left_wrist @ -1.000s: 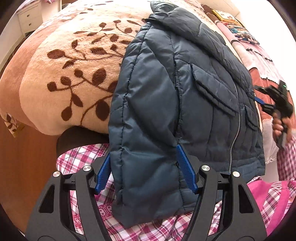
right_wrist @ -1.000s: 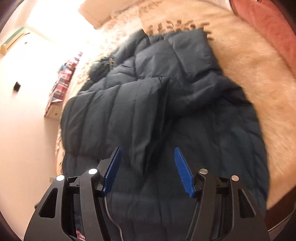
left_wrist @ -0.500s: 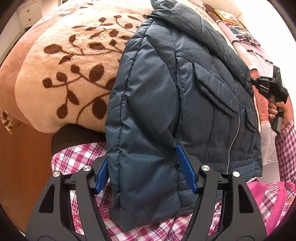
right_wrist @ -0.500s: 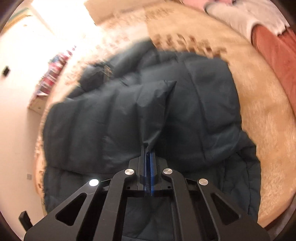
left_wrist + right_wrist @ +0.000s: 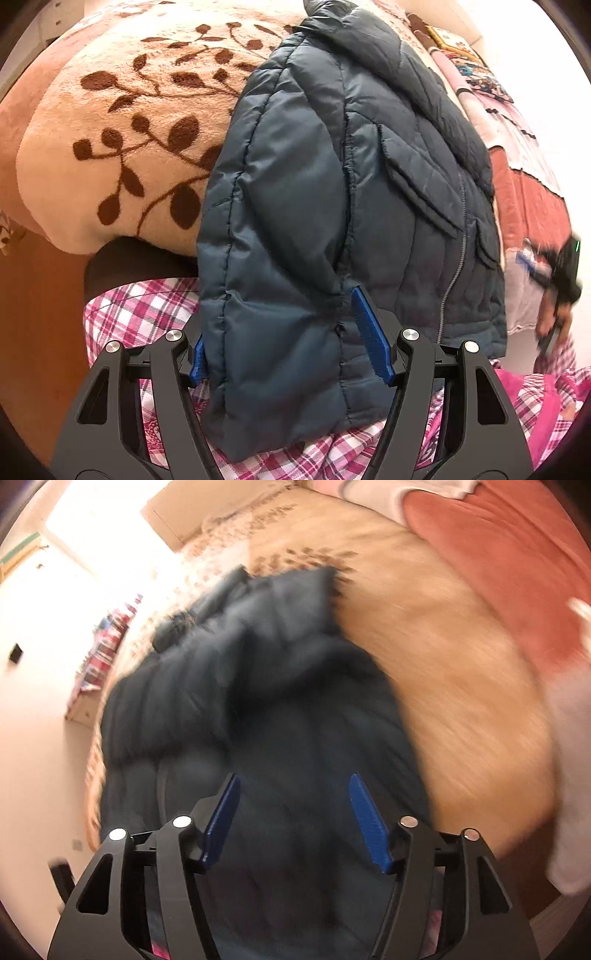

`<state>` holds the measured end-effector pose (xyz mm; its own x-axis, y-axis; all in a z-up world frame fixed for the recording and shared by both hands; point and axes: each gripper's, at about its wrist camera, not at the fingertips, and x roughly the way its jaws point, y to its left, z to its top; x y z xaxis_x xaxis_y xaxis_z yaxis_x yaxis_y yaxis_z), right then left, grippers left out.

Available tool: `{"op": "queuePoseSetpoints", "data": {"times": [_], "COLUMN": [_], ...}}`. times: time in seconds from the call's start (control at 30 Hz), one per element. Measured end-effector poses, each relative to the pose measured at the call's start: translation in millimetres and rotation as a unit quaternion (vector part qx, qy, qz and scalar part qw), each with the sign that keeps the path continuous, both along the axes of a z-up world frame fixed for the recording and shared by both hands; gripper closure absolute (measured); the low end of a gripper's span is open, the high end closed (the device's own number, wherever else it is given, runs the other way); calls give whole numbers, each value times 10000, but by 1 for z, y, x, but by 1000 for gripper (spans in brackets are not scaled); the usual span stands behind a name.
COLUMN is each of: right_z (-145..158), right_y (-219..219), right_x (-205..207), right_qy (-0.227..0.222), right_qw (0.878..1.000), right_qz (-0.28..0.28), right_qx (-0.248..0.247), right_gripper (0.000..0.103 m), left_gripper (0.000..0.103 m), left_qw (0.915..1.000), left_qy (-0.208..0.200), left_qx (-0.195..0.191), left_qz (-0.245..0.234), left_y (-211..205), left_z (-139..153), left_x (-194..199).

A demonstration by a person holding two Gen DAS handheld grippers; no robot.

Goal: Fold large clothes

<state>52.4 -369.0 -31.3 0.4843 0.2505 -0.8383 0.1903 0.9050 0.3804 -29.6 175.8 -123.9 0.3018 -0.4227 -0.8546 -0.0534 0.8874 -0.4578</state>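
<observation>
Nearest the left wrist camera, the left gripper [image 5: 291, 332] stands with jaws apart, straddling the hem of the dark blue quilted puffer jacket [image 5: 332, 192] without clamping it. Beyond lies the cream plush blanket with brown leaf pattern [image 5: 122, 147], bare leftward. Right gripper [image 5: 295, 814]: jaws apart, over the blurred jacket [image 5: 258, 716].

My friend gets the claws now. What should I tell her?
Left claw: open, fingers on either side of the jacket's near edge, not pinching.
Right claw: open, holding nothing, over the jacket; that view is blurry.
Jacket: on the blanket, near edge hanging off the bed.
Done: one part looks folded over.
Left: grab the near edge, fold it up, tidy.
</observation>
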Motion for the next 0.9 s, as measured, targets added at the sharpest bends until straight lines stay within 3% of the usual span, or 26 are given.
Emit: {"op": "queuePoseSetpoints", "data": {"times": [0.1,0.17,0.23,0.27,0.43,0.5,0.57,0.63,0.67,0.9], "right_z": [-12,-24,-38,-44,-72,-76,-79,-80,-79,-22], "right_y": [-24,-37,-49,-51,-41,-32,-21,-7,-3,-8], "right_x": [-55,-84,-111,-119,-140,-137,-134,-131,-131,-132], "right_qy": [403,672,876,953,1192,1112,1066,1077,1055,-279], "right_qw": [9991,9974,9948,9934,9862,9843,9838,9854,9857,9797], "right_qz": [-104,-203,-353,-402,-346,-161,75,326,387,208], "right_qx": [0,150,385,488,1097,1363,1438,1279,1253,1975], "right_gripper": [34,33,32,32,33,40,66,86,91,93], "left_gripper": [38,48,76,84,93,94,95,95,95,96], "left_qw": [9997,9993,9993,9994,9984,9978,9971,9960,9954,9850], "left_qy": [-36,-102,-117,-130,-484,-597,-700,-823,-881,-1594], "left_qx": [-246,-340,-337,-313,-197,-134,-158,-268,-314,-625], "left_qz": [-81,-121,-105,-90,-211,-262,-267,-222,-215,-202], "left_y": [1,3,7,9,3,0,-2,-2,-1,-3], "left_z": [2,4,4,4,16,23,30,39,44,98], "left_x": [-3,-6,-8,-9,-16,-18,-20,-21,-23,-24]}}
